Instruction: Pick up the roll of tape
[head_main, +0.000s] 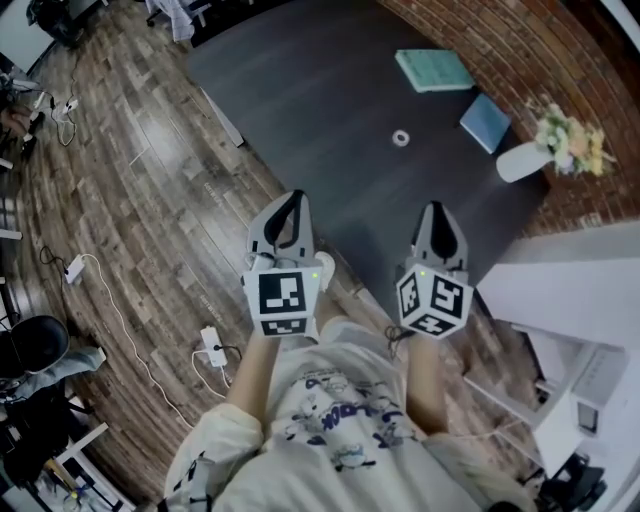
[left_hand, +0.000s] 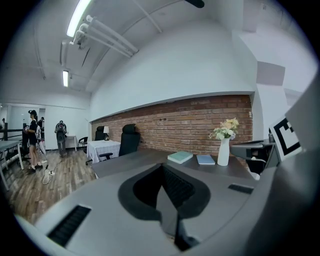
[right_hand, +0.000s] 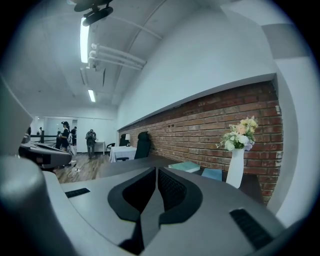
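1. A person standing on a wood floor (head_main: 150, 180) holds the left tongs (head_main: 292, 203) and the right tongs (head_main: 436, 212) side by side, both aimed toward a dark desk (head_main: 330, 110).
2. Each gripper view shows its jaws pressed together with nothing between them.
3. The roll of tape (head_main: 401, 138), small and pale, lies flat on the open desk top, well ahead of both tongs and touched by neither.
4. Beyond the tape, a teal book (head_main: 434, 70) and a blue book (head_main: 486, 122) lie near the brick wall (head_main: 500, 40).
5. A white vase (head_main: 518, 162) of flowers stands at the desk's right end, beside the blue book.
6. Far down the room, in the left gripper view, people (left_hand: 34, 131) stand on the floor.
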